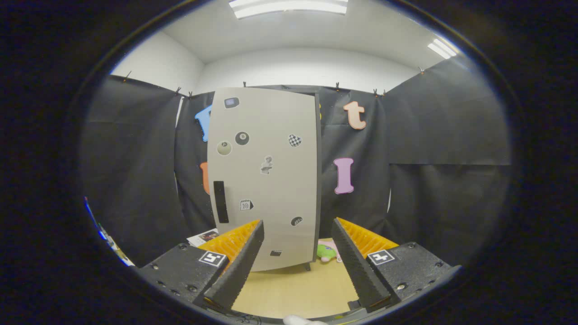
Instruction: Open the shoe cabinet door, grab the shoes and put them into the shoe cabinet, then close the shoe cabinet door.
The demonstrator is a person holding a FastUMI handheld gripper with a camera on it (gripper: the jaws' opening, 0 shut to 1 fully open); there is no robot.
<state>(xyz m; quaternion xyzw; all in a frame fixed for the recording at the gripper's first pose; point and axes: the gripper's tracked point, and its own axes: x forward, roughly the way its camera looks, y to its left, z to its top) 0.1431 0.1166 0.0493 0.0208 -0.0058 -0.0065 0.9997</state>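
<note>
A tall pale grey shoe cabinet point(264, 180) stands upright on the wooden table point(293, 289), straight ahead of my fingers. Its door is closed and carries several small stickers, with a dark vertical handle slot point(220, 201) near its left edge. My gripper point(298, 230) is open, nothing between its fingers, and it hangs a short way in front of the cabinet's lower part. A green and pink soft object point(328, 252) peeks out beside the cabinet's right foot, partly hidden by my right finger; I cannot tell whether it is a shoe.
Black cloth walls close the booth behind and to both sides of the cabinet. A printed card or booklet point(204, 236) lies on the table left of the cabinet, behind my left finger. A small white object point(300, 320) shows at the table's near edge.
</note>
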